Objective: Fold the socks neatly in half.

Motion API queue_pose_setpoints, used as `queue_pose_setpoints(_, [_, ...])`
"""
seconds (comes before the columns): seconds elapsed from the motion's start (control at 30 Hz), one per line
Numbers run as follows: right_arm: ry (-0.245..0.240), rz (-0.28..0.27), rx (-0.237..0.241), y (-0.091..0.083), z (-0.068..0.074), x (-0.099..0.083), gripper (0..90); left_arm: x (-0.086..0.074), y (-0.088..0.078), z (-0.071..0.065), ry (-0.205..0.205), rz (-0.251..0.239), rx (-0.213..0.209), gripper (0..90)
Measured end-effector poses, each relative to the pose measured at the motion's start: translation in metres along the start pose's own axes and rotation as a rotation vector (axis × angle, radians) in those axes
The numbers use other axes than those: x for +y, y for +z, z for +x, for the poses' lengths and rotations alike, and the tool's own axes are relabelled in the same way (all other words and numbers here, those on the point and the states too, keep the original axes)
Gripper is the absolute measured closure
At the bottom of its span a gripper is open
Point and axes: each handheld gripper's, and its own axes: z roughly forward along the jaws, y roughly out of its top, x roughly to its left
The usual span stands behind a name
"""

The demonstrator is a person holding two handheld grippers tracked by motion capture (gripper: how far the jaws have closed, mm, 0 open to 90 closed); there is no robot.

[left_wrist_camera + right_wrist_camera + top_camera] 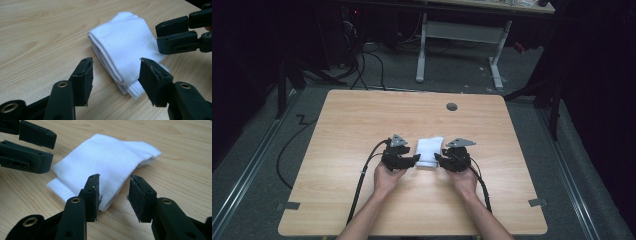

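On the table (362, 120) the folded white sock (429, 151) lies between your grippers. The left gripper (115, 75) and right gripper (113, 195) both stand open, holding nothing; keep them clear so the fold lies undisturbed.

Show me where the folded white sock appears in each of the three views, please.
High view: folded white sock at table centre, between both grippers.
Left gripper view: centre-right, beyond the jaws.
Right gripper view: centre, just past the jaws.
Shared landmark: wooden table.
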Motion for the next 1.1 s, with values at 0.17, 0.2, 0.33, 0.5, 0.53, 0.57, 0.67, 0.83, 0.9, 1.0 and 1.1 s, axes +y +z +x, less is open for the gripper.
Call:
queue_pose_setpoints(0.17, [0.001,-0.016,0.0,-0.004,-0.003,0.0,61.7,0.002,-0.008,0.001,0.008,-0.016,0.01,44.8])
queue_pose_setpoints(0.2, [0.006,-0.02,-0.002,-0.005,-0.003,0.0,63.4,0.002,-0.01,0.002,0.005,-0.019,0.009,44.7])
queue_pose_setpoints(0.33, [0.006,-0.045,-0.007,-0.01,-0.004,0.0,64.5,0.002,-0.016,0.005,0.003,-0.031,0.006,44.2])
queue_pose_setpoints(0.5, [0.013,-0.059,-0.006,-0.014,-0.005,0.0,64.4,0.002,-0.023,0.007,0.005,-0.04,0.018,44.1])
queue_pose_setpoints(0.53, [0.015,-0.06,-0.004,-0.015,-0.006,0.0,64.3,0.002,-0.024,0.008,0.006,-0.04,0.02,44.1])
queue_pose_setpoints(0.57, [0.013,-0.061,-0.004,-0.016,-0.006,0.0,64.1,0.002,-0.026,0.008,0.008,-0.04,0.023,43.9])
queue_pose_setpoints(0.67, [0.014,-0.065,-0.004,-0.018,-0.007,0.0,63.4,0.002,-0.031,0.009,0.013,-0.045,0.026,43.5])
queue_pose_setpoints(0.83, [0.011,-0.089,-0.03,-0.024,-0.008,0.001,61.3,0.003,-0.036,0.012,0.016,-0.054,0.038,43.4])
queue_pose_setpoints(0.9, [0.017,-0.092,-0.032,-0.026,-0.009,0.0,61.0,0.003,-0.037,0.012,0.013,-0.057,0.042,43.4])
queue_pose_setpoints(1.0, [0.023,-0.098,-0.035,-0.028,-0.012,-0.001,60.7,0.002,-0.041,0.013,0.012,-0.061,0.047,43.3])
queue_pose_setpoints(1.1, [0.037,-0.1,-0.033,-0.031,-0.014,-0.002,60.7,0.002,-0.044,0.014,0.012,-0.063,0.051,43.2])
